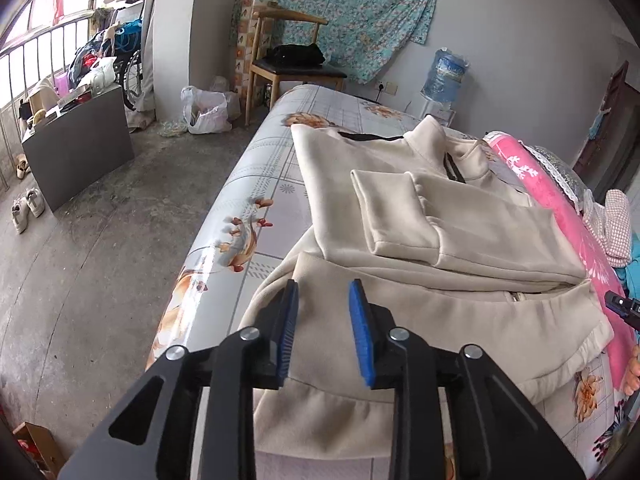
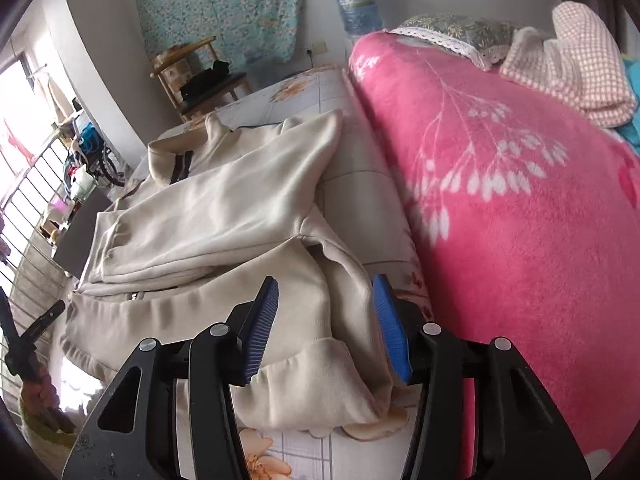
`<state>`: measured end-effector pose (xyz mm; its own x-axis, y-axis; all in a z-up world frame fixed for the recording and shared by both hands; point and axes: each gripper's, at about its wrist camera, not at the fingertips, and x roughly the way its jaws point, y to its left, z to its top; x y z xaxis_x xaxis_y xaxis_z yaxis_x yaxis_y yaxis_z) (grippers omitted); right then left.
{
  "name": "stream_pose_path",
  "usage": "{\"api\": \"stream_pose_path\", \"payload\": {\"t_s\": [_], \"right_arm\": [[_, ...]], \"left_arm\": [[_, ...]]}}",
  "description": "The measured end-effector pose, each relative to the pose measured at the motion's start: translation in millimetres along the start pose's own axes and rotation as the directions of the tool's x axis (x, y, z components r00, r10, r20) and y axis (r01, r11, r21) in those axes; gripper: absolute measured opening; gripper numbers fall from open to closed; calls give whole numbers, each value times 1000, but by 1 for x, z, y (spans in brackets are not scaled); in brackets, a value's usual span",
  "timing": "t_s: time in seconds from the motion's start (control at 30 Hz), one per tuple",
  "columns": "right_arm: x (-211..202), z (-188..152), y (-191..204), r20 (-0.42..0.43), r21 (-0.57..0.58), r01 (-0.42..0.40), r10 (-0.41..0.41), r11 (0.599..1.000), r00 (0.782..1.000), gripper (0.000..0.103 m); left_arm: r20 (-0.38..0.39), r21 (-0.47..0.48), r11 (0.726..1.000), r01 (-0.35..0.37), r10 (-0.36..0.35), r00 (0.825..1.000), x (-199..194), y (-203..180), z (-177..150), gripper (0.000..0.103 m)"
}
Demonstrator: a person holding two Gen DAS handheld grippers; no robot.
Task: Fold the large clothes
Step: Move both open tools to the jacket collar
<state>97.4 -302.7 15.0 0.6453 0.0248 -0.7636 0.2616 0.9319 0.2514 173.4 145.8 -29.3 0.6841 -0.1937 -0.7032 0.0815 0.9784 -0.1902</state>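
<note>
- Cream fleece zip-up jacket: lies partly folded on the bed with the floral patterned sheet; both sleeves are laid across the chest and the hem is nearest the cameras.
- Left claw: released, blue-padded jaws parted, nothing between them, above the jacket's hem.
- Right claw: released, jaws spread over the jacket's bunched lower corner.
- Pink fleece blanket with white leaf print: just beside the jacket.

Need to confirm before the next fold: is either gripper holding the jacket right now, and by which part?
Nothing is held. The left gripper and right gripper are both open above the beige jacket.
</note>
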Motion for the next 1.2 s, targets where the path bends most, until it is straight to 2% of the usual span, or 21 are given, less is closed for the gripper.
{"api": "stream_pose_path", "payload": {"t_s": [0.1, 0.2, 0.3, 0.37, 0.53, 0.63, 0.8, 0.93, 1.07, 1.2], "right_arm": [[-3, -9, 14, -21, -61, -9, 8, 998, 1000, 53], [4, -22, 31, -49, -137, -5, -2, 991, 999, 61], [14, -32, 45, -50, -229, 88, -102, 970, 994, 64], [10, -34, 48, -53, -253, 124, -142, 960, 989, 64], [-25, -27, 54, -4, -260, 62, -65, 964, 998, 79], [-33, -17, 59, -17, -257, 15, -20, 966, 1000, 81], [-36, 20, 82, -34, -287, -41, 33, 957, 999, 82], [-33, 63, 108, -52, -297, -123, 113, 947, 992, 91], [7, 112, 135, -122, -269, -142, 112, 953, 986, 91], [70, 160, 158, -184, -242, -106, 62, 964, 981, 91]], "left_arm": [[-26, 35, 999, 15, -14, 1000, -4, -12, -3, 43], [-100, 83, 997, 6, 3, 995, 9, -29, -13, 57], [-165, 146, 988, -46, 70, 984, 27, -41, -29, 64], [-149, 194, 978, -79, 109, 983, 23, -48, -32, 64], [-92, 205, 975, -86, 107, 990, -9, -49, -20, 71], [-76, 202, 975, -95, 112, 991, -25, -47, -5, 73], [-55, 205, 975, -82, 96, 994, -47, -47, 36, 79], [-42, 184, 982, -48, 56, 998, -45, -50, 82, 86], [-96, 90, 996, -3, 11, 995, -7, -54, 127, 89], [-148, 43, 996, 81, -74, 986, 50, -72, 175, 89]]}}
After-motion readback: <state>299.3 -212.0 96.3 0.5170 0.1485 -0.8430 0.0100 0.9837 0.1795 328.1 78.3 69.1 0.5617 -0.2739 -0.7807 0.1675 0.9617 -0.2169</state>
